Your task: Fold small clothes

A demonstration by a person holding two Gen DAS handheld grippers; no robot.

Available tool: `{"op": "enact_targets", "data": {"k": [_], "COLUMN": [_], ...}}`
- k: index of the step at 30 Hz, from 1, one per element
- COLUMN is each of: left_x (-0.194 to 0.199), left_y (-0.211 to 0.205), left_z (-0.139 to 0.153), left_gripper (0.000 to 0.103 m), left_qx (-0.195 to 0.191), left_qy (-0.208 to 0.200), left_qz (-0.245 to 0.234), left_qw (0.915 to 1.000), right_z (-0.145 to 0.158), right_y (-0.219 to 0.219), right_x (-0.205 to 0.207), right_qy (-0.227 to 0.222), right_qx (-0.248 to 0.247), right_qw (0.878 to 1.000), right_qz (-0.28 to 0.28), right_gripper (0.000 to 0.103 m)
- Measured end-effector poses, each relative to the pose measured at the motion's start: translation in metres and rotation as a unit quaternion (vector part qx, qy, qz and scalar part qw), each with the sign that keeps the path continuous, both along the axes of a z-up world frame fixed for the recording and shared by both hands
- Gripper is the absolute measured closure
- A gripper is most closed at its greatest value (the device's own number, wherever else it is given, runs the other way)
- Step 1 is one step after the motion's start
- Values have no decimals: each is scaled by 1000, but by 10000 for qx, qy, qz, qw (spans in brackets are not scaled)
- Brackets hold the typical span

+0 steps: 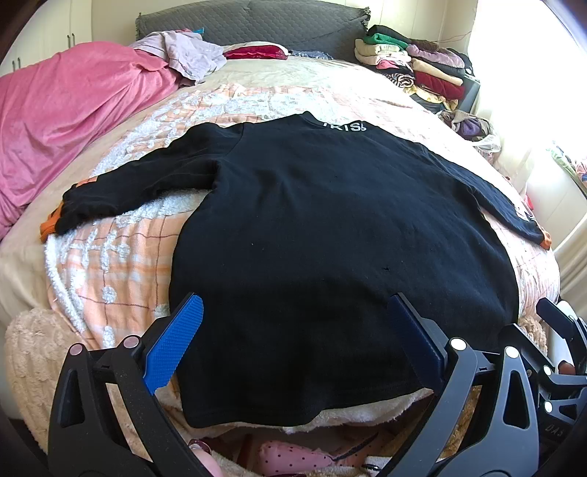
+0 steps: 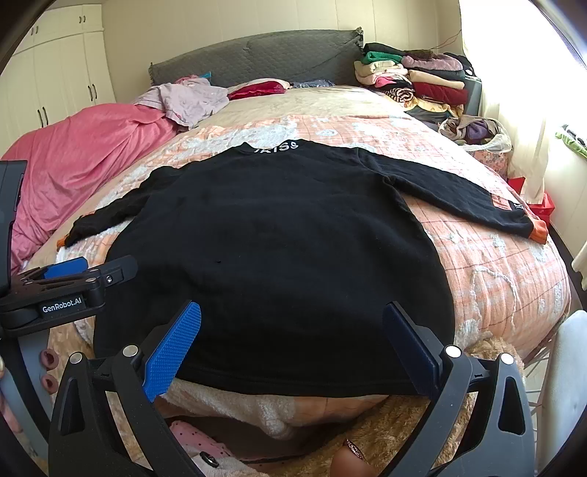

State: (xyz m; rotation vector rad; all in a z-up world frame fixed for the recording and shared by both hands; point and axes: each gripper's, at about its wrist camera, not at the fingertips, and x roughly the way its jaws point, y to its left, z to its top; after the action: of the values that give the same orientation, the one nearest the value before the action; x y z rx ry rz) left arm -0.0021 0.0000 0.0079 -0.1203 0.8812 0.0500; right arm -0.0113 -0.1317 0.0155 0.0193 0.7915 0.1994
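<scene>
A small black long-sleeved top (image 1: 323, 227) (image 2: 271, 235) lies flat on the bed, back up, with white lettering at the collar and orange cuffs. Both sleeves stretch out sideways. Its hem hangs toward me at the bed's near edge. My left gripper (image 1: 297, 341) hovers open over the left part of the hem, nothing between its blue pads. My right gripper (image 2: 293, 348) stands open over the right part of the hem, also holding nothing. The left gripper's body (image 2: 55, 290) shows at the left edge of the right wrist view.
The bed carries a peach checked blanket (image 1: 110, 264) under the top. A pink quilt (image 1: 66, 121) is heaped at the left. Folded clothes (image 1: 414, 62) are stacked at the far right by the grey headboard (image 1: 249, 22). Loose garments (image 2: 190, 99) lie near the pillows.
</scene>
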Motion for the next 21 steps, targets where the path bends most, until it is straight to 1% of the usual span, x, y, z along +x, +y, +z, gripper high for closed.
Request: {"op": "enact_targets", "data": {"k": [16,21], "left_x": [1,6], "left_y": [-1,-2], "left_z": [2,6], "left_gripper": [9,9], "left_qx": [-14,27], "left_qy": [-2,-74], "left_qz": [1,-53], "left_qw": [10000,10000], "right_z": [0,1], "right_y": [-4,-5], "right_x": [0,2], "right_qy": [14,22], "right_qx": [-19,-26], "right_qw": [10000,10000], "right_qz": [-37,-91], "right_gripper": [4,4]}}
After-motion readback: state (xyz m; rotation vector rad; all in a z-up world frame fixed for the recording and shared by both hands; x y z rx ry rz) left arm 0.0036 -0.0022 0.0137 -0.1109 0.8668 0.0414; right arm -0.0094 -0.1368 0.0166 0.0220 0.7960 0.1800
